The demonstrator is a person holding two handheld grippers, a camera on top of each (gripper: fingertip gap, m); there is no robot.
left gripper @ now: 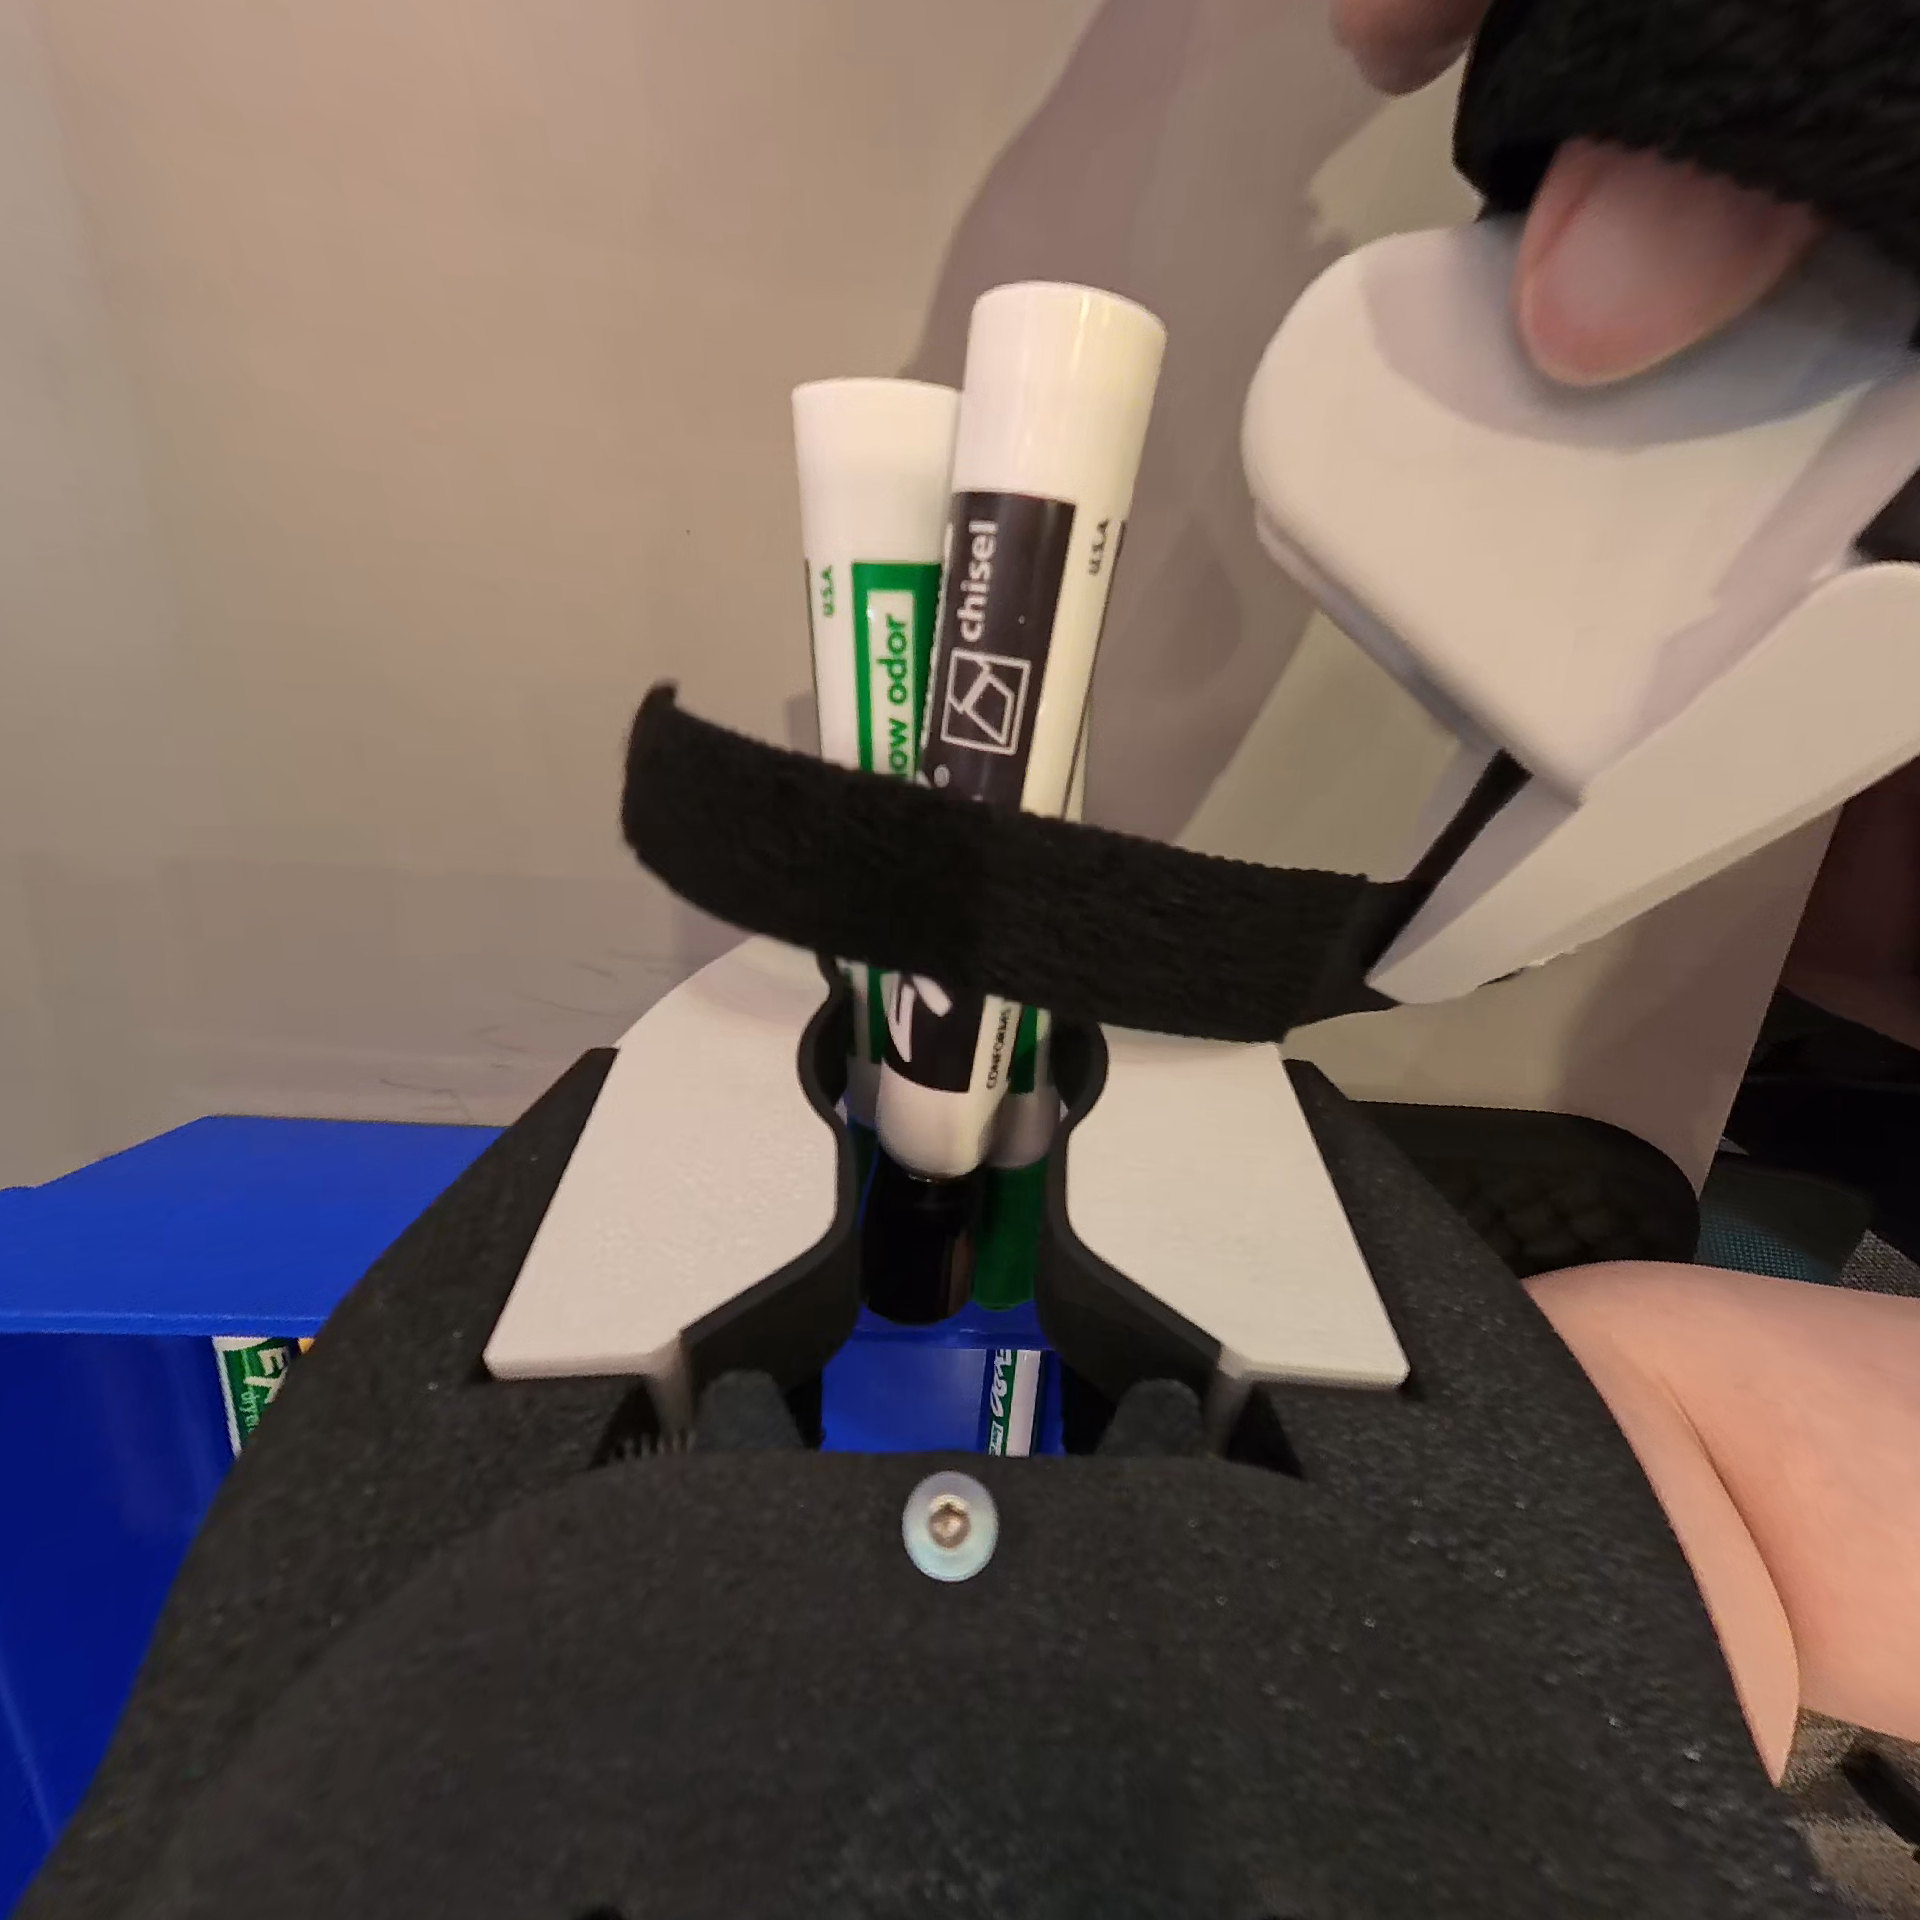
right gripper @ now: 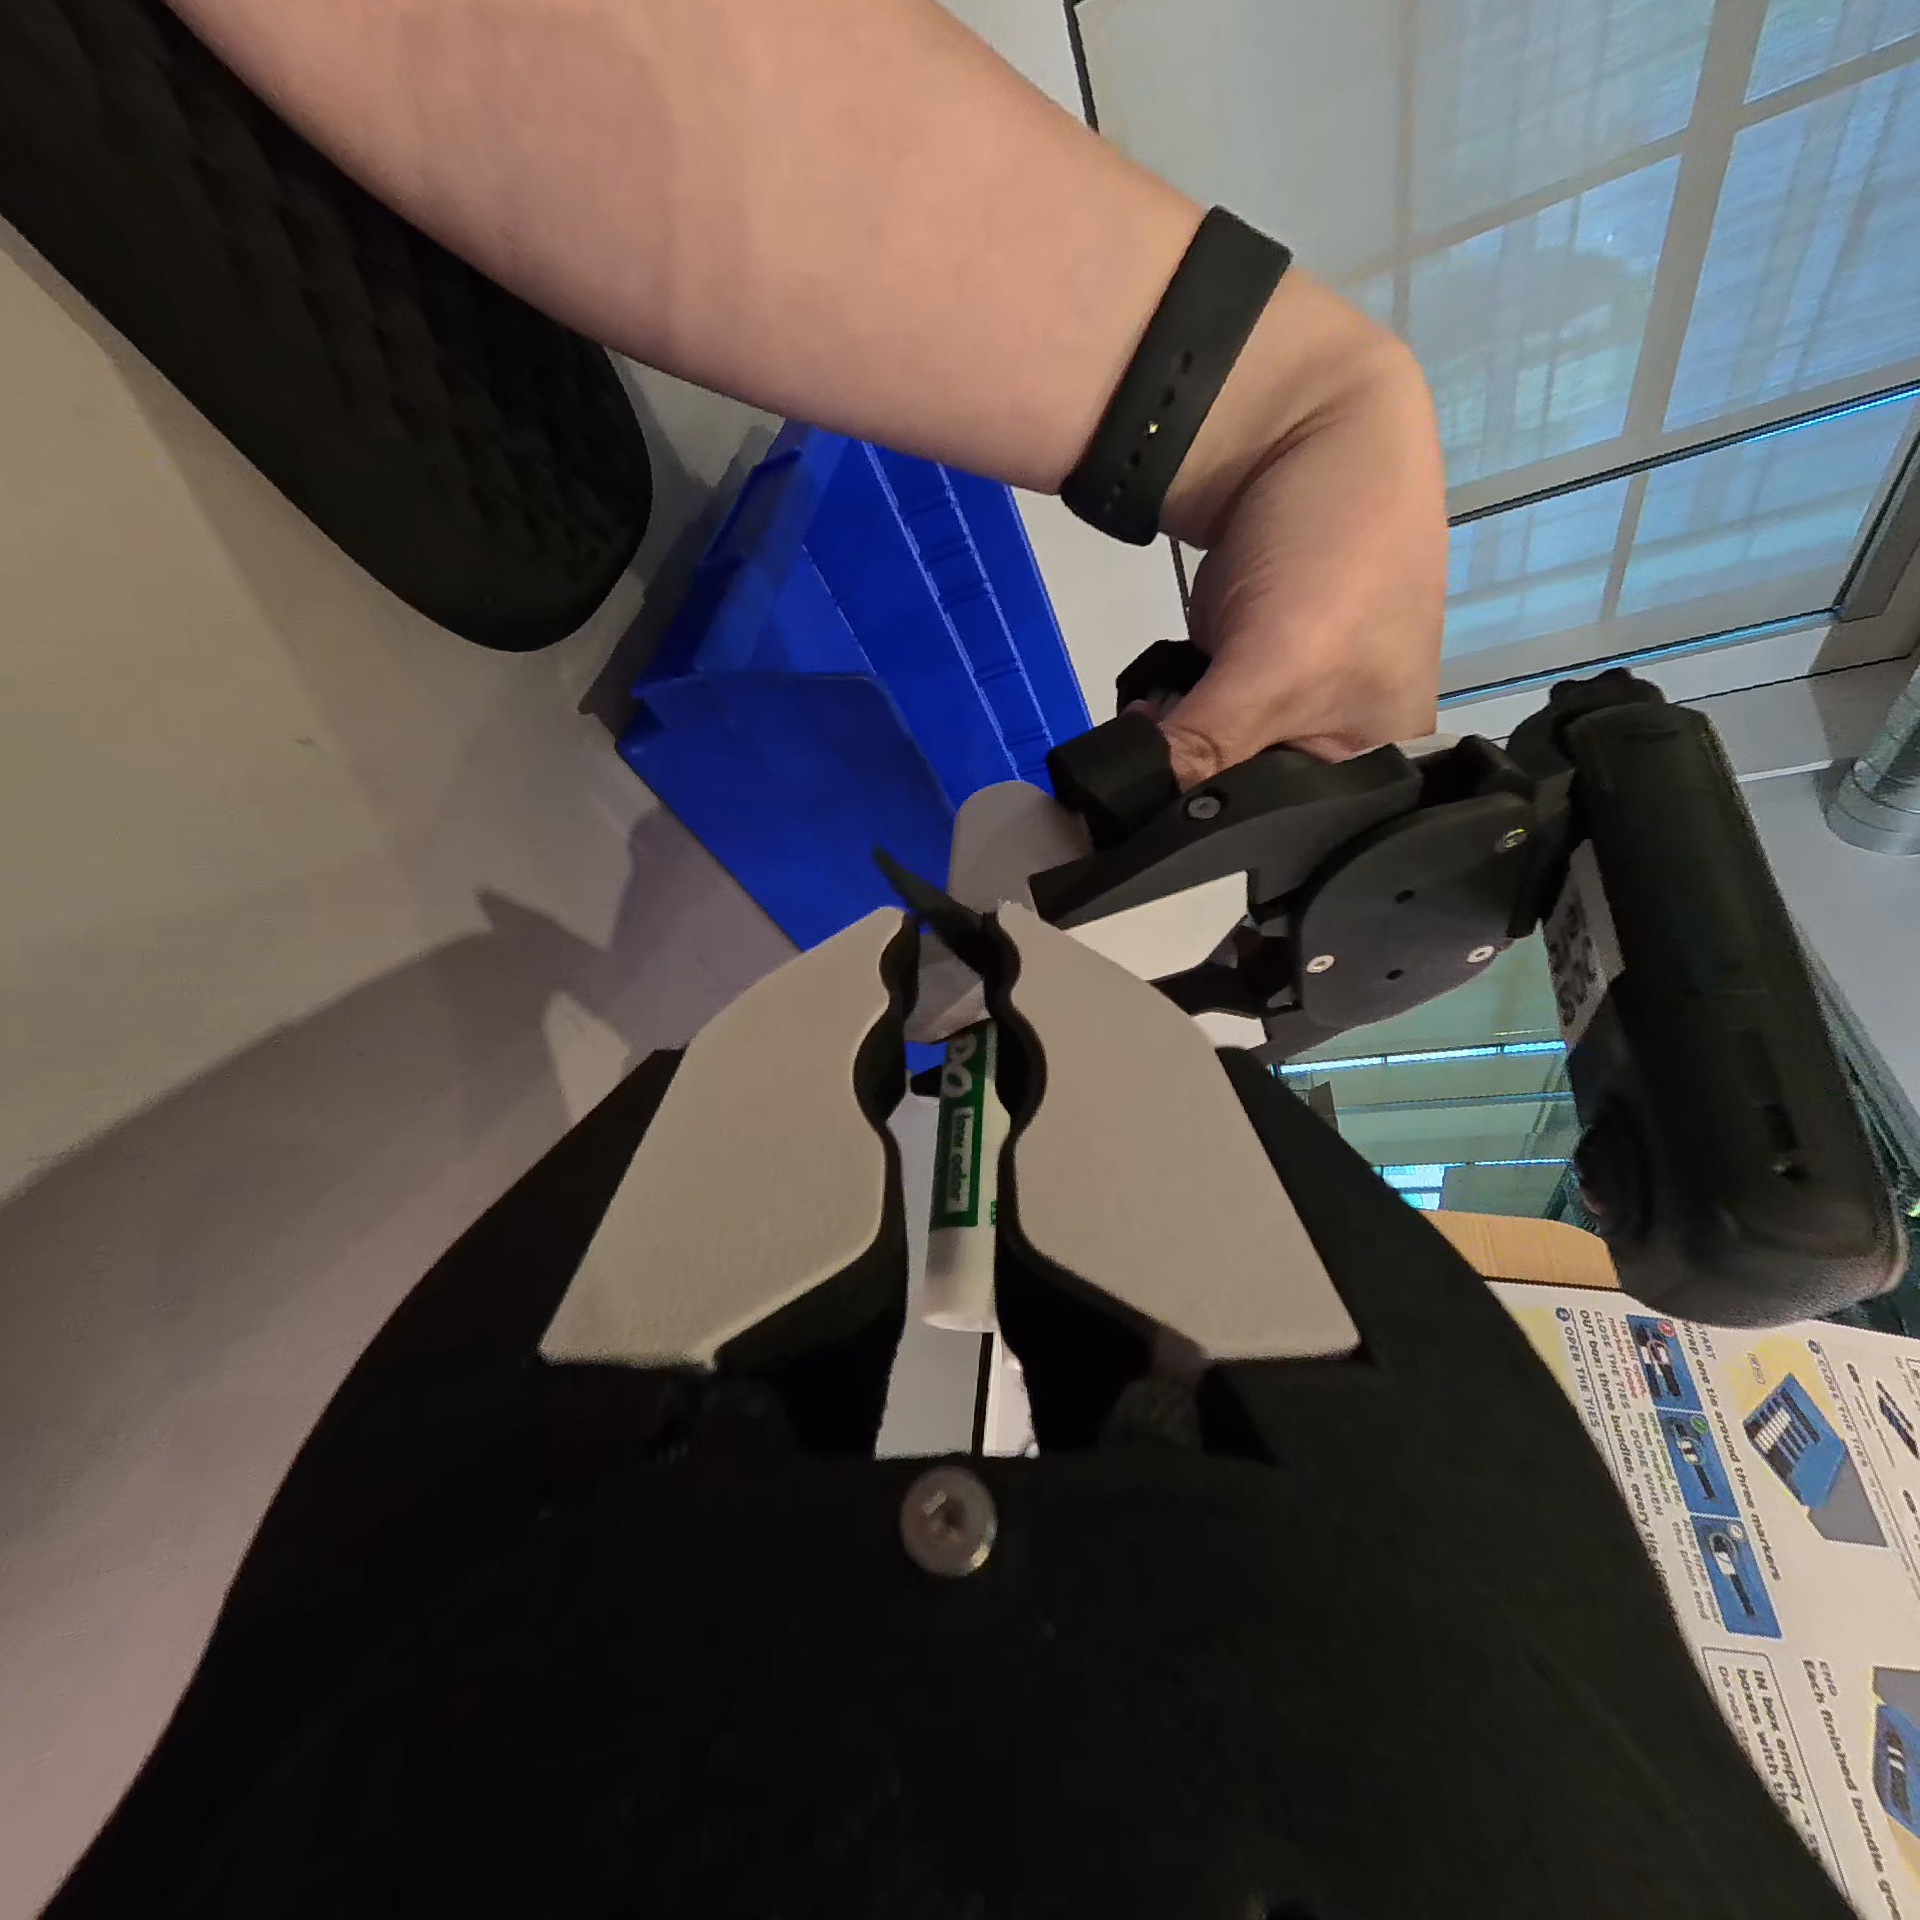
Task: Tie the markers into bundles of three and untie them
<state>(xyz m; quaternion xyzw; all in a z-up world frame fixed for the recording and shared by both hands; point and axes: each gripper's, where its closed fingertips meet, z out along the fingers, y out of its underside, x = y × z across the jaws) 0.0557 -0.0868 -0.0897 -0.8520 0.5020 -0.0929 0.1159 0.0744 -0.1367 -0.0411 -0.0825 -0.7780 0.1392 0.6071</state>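
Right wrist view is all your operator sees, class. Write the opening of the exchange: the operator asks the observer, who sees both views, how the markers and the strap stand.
Operator: I see one green marker. Are there others?
Observer: Yes. A black-labelled marker stands right beside it, and the left gripper is shut on both.
Operator: Where does the strap go beyond my tip?
Observer: From the right gripper, the black strap crosses in front of both barrels and curves round their left side.
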